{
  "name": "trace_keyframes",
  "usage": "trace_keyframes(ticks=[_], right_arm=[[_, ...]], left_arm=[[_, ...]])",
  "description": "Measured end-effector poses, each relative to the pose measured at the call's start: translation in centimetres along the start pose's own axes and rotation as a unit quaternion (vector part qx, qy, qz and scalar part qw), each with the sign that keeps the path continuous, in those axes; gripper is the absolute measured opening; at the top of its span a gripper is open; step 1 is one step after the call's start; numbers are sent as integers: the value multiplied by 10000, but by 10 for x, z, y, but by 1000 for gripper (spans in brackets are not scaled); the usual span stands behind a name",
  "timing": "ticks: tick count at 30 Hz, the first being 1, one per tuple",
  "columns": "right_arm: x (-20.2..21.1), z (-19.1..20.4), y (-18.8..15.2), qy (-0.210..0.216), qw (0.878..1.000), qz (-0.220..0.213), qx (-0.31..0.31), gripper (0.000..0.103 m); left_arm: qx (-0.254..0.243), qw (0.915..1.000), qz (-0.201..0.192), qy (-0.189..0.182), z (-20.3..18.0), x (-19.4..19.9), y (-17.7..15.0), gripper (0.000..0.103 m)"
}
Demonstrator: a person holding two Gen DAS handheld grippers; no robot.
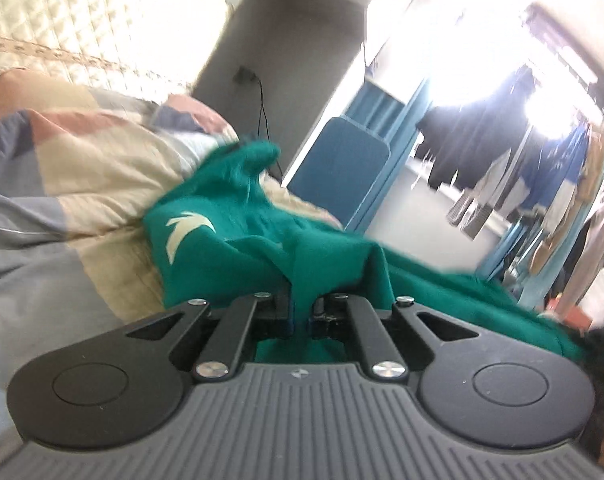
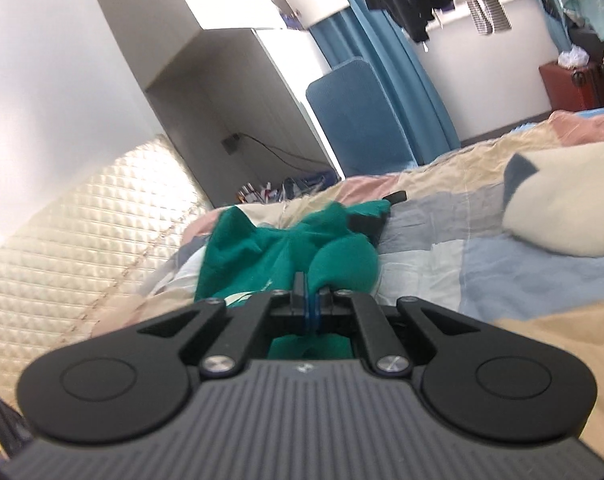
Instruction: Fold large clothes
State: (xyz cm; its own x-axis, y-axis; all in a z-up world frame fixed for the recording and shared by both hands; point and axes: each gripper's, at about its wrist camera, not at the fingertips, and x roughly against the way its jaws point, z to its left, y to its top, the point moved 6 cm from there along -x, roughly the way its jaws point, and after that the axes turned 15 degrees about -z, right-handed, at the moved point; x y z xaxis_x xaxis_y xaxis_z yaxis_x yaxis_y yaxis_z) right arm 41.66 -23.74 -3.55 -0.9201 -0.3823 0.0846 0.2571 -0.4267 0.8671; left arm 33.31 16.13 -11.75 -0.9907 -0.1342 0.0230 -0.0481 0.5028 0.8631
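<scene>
A large green garment [image 1: 230,236] with a pale cream print lies bunched on the patchwork bed cover [image 1: 82,184]. My left gripper [image 1: 301,312] is shut on a fold of the green garment, which drapes over and between its fingers and spreads forward and to the right. In the right wrist view the same green garment [image 2: 262,248] lies crumpled straight ahead on the bed cover [image 2: 442,240]. My right gripper [image 2: 309,300] is shut on an edge of it; green cloth shows under the jaws.
A quilted cream headboard [image 1: 82,20] stands behind the bed. A blue chair [image 2: 362,120] and blue curtains [image 2: 382,40] stand beyond the bed. Hanging clothes [image 1: 542,184] fill a rack by the bright window. A cream pillow [image 2: 562,200] lies at the right.
</scene>
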Motion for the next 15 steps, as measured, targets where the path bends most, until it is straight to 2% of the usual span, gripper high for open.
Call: trace_keyframes(ticks=[6, 10, 12, 15], right_arm=[[87, 8, -8, 101, 9999, -90, 45, 5], [138, 10, -25, 142, 9998, -27, 110, 5], [151, 1, -41, 75, 9997, 210, -49, 5], [146, -17, -70, -87, 9956, 917, -180, 6]], left_arm=[[91, 9998, -188, 76, -15, 70, 28, 6], [59, 9990, -62, 439, -5, 110, 27, 6], [-9, 9977, 182, 659, 2, 119, 15, 6], [-75, 9925, 632, 1042, 11, 121, -7, 6]])
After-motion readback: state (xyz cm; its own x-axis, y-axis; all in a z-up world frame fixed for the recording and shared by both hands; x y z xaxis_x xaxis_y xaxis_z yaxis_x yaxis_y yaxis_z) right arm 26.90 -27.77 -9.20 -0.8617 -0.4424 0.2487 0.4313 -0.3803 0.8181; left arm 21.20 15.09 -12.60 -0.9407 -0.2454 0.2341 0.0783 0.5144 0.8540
